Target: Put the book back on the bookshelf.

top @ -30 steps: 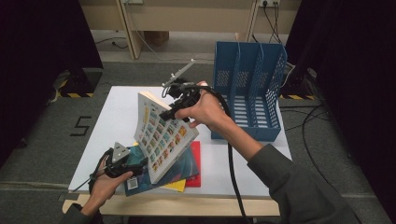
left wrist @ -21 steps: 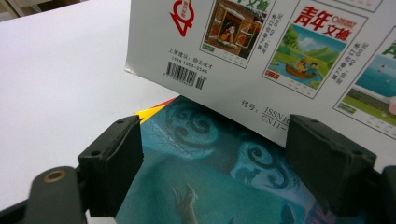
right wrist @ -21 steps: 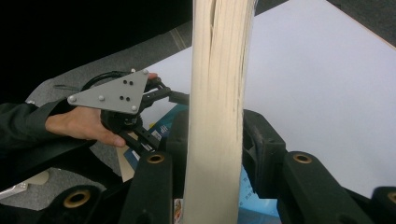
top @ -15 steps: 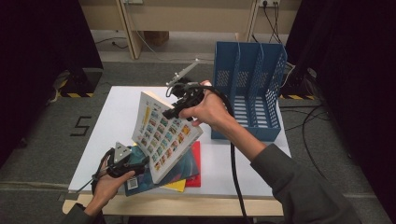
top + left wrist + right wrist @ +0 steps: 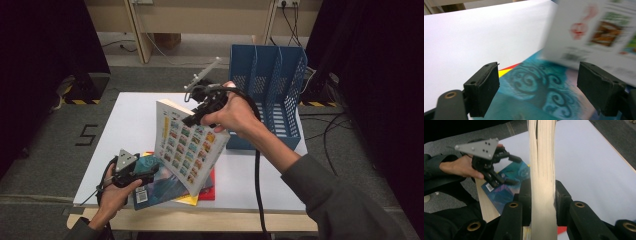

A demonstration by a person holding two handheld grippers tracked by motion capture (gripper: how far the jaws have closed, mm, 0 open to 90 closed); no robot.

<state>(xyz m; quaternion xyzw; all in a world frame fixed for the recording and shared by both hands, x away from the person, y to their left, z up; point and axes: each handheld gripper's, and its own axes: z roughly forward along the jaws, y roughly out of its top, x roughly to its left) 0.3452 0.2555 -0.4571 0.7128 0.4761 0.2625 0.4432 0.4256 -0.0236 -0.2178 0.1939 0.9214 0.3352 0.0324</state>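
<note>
I see a white table (image 5: 135, 125) on a grey carpeted floor (image 5: 50, 150). A blue perforated file rack (image 5: 270, 85) with upright dividers stands at the table's far right corner. A white numeral five (image 5: 87, 135) is marked on the floor left of the table. A black and yellow hazard strip (image 5: 80, 101) lies beyond it. Black curtains (image 5: 45, 55) hang on both sides. Wooden furniture legs (image 5: 137, 30) stand at the back, with cables (image 5: 292, 22) trailing down near them.
</note>
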